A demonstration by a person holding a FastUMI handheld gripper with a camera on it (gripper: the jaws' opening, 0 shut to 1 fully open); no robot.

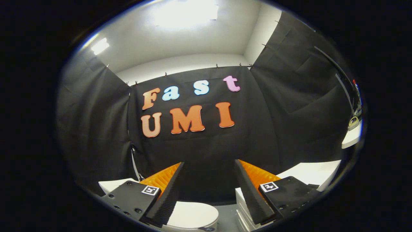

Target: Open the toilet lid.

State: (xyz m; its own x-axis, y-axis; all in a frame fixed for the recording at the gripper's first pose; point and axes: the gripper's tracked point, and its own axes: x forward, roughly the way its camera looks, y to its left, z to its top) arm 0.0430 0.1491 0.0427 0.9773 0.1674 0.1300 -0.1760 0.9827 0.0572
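My gripper (209, 167) is open, its two black-padded orange fingers (167, 190) spread wide with nothing between them. It is held high and pointed at the booth's black back wall. Far below, a white toilet (193, 216) shows under and just inside the left finger, its rounded lid lying flat and shut. The fingers are well above the lid and do not touch it. The left finger covers part of the toilet.
A white tank or ledge (112, 185) sits behind the left finger. A white stacked block (243, 212) stands under the right finger, with a white counter (312, 172) beyond it. Grey floor (227, 219) shows between toilet and block. Black cloth walls close in on three sides.
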